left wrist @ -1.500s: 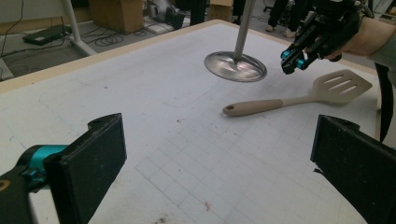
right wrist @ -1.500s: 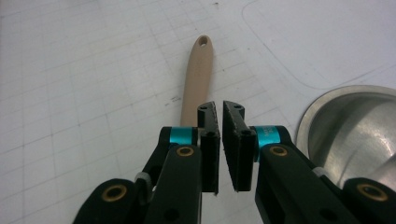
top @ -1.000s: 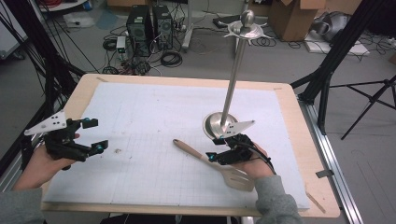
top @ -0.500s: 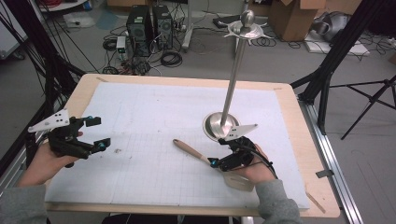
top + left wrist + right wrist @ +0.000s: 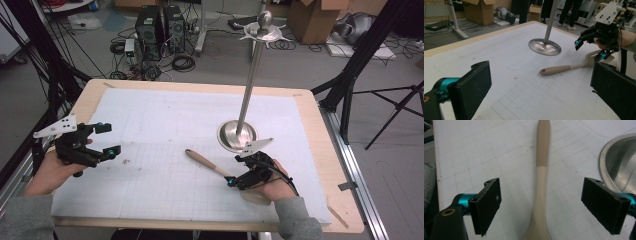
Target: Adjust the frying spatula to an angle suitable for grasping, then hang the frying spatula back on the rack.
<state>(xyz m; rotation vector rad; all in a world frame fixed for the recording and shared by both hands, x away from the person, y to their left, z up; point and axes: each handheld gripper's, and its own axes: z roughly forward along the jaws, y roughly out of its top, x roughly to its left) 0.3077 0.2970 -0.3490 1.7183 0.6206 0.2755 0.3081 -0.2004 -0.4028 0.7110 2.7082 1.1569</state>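
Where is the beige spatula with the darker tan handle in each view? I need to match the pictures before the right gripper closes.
High view: the beige spatula with the darker tan handle lies lower centre, running into the open right gripper.
Left gripper view: right of centre, handle end pointing left.
Right gripper view: centre, between the open jaws, untouched.
Shared landmark: the round steel stand base beside it.

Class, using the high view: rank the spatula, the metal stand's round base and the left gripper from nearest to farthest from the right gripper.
1. Spatula: lies flat directly under the right gripper, between its open jaws.
2. Metal stand's round base: just beyond the gripper, further up the table.
3. Left gripper: far across the mat, at the table's left edge.
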